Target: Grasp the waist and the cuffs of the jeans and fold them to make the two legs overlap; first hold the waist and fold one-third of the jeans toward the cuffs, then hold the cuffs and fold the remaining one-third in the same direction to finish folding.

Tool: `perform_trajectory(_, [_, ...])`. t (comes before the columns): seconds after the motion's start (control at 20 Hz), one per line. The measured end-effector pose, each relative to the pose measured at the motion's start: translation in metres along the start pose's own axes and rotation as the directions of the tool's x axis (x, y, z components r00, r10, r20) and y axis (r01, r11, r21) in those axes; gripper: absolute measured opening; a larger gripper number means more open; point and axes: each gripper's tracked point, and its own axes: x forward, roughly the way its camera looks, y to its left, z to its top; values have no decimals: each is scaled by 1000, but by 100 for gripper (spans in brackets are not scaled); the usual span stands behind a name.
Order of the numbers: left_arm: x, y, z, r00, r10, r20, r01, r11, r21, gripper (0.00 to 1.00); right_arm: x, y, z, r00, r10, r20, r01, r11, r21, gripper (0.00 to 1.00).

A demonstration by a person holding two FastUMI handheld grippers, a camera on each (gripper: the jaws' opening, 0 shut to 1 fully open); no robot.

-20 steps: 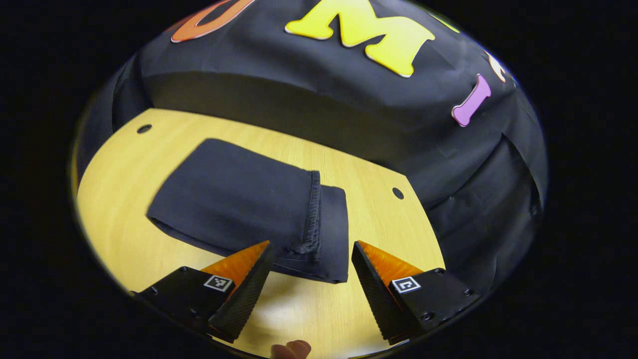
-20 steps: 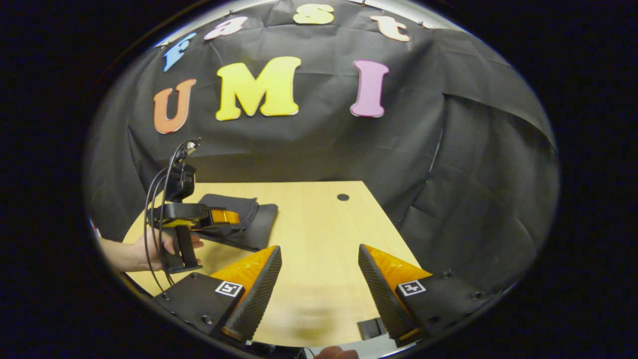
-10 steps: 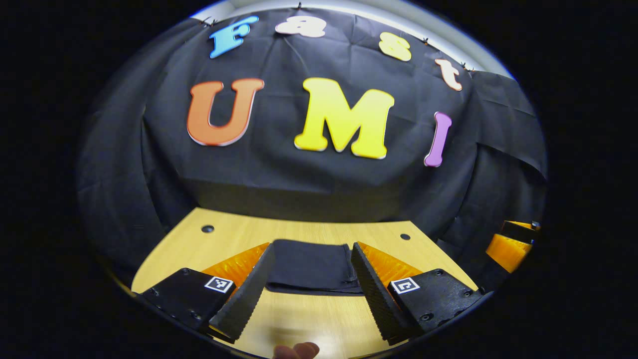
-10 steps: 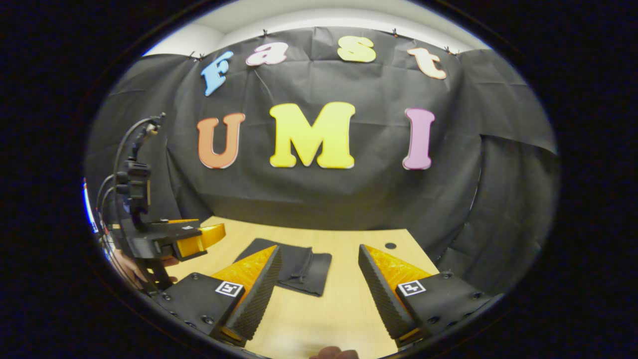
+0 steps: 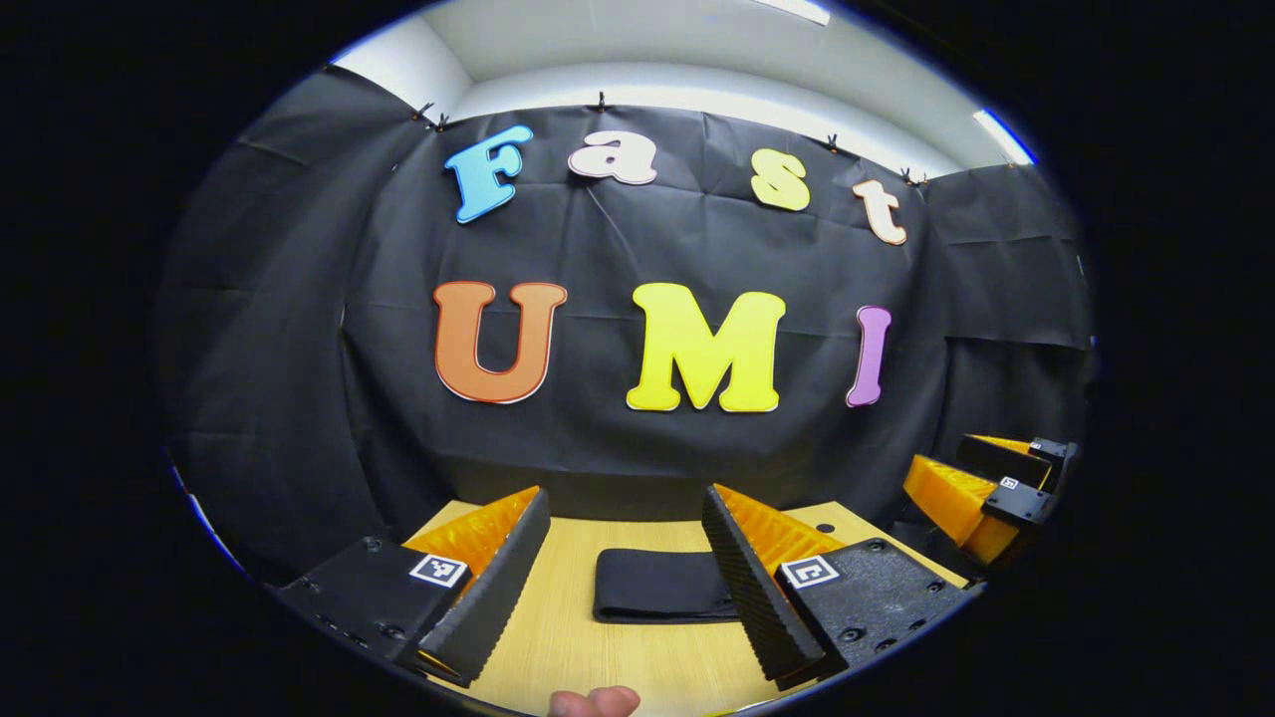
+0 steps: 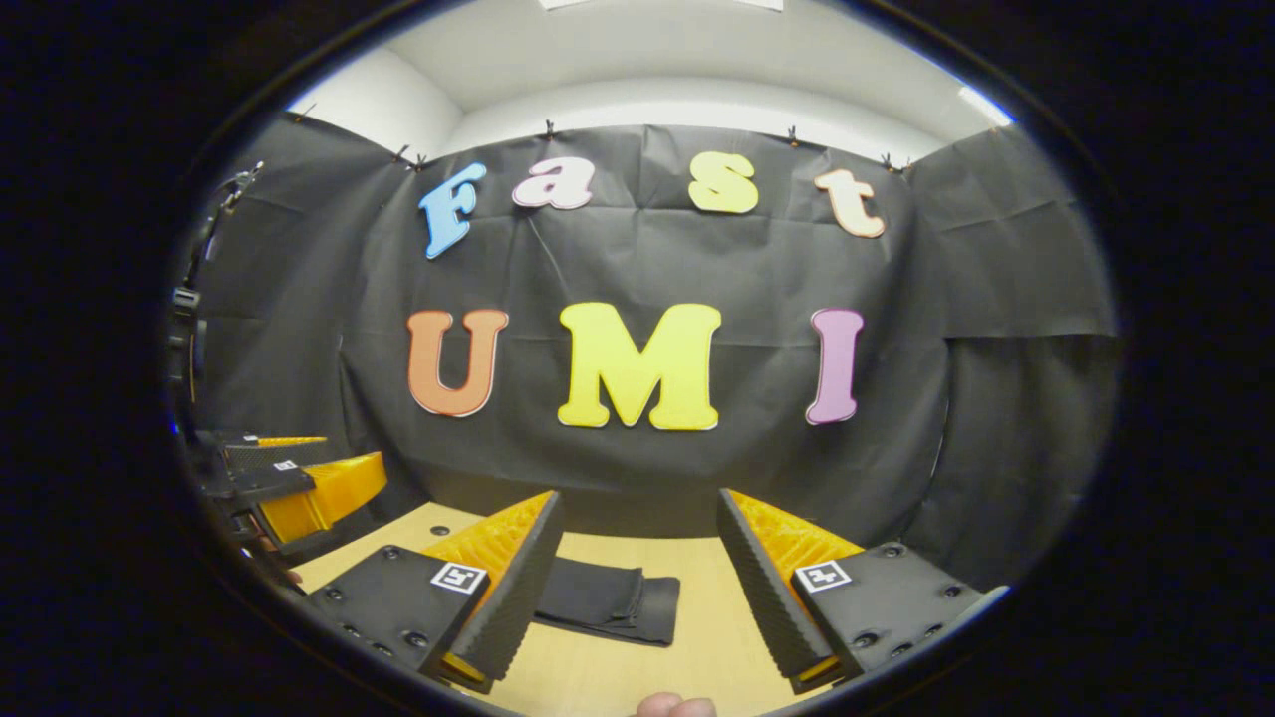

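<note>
Now you are lifting both grippers away, left gripper (image 5: 618,578) and right gripper (image 6: 637,588) spread empty, leaving the folded dark jeans (image 5: 662,597) flat mid-table (image 5: 558,637).

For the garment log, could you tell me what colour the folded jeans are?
The jeans are plain black, best seen in the left gripper view.

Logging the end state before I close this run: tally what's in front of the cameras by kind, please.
Folded jeans: 1
Table: 1
Grippers: 2, the left gripper and the right gripper, both open and off the cloth
Holes in the tabletop: 1 visible
Total: 5
</note>
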Motion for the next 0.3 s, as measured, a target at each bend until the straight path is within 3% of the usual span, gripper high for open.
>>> perform_trajectory(0.3, [-26, 2, -1, 1000, -21, 18, 22, 1000, -14, 98, -17, 14, -2, 1000, -8, 23, 9, 1000, -16, 94])
